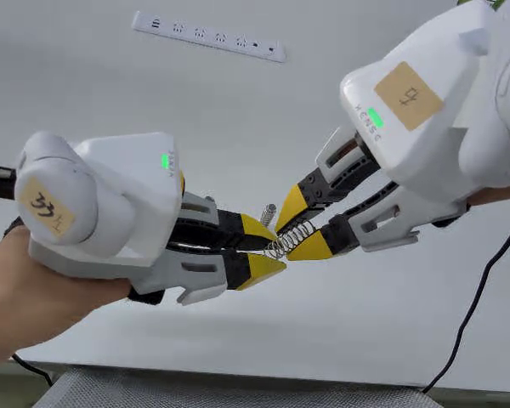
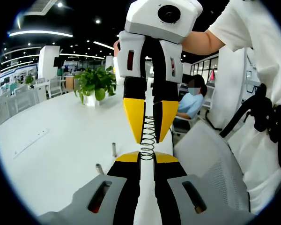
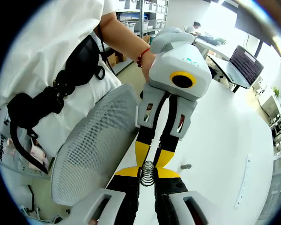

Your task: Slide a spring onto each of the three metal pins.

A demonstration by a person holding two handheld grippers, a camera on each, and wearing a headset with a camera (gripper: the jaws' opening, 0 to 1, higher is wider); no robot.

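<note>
A small steel spring [image 1: 292, 237] hangs in the air between both grippers, above the white table [image 1: 238, 127]. My right gripper [image 1: 297, 229] comes in from the right, its yellow tips shut on the spring [image 2: 149, 133]. My left gripper [image 1: 268, 248] faces it from the left, jaws pinched on what looks like a thin metal pin, with its tips at the spring's near end [image 2: 145, 155]. The right gripper view looks down the spring [image 3: 147, 174] end-on, between that gripper's own tips. One upright metal pin [image 1: 268, 212] stands on the table just behind the grippers. Two pins [image 2: 114, 149] [image 2: 99, 168] stand on the table.
A white power strip [image 1: 208, 36] lies at the far side of the table. A grey mesh chair [image 1: 221, 391] sits at the near table edge. A black cable [image 1: 484, 289] hangs down at the right. A person's white shirt and black bag [image 3: 51, 98] are close behind.
</note>
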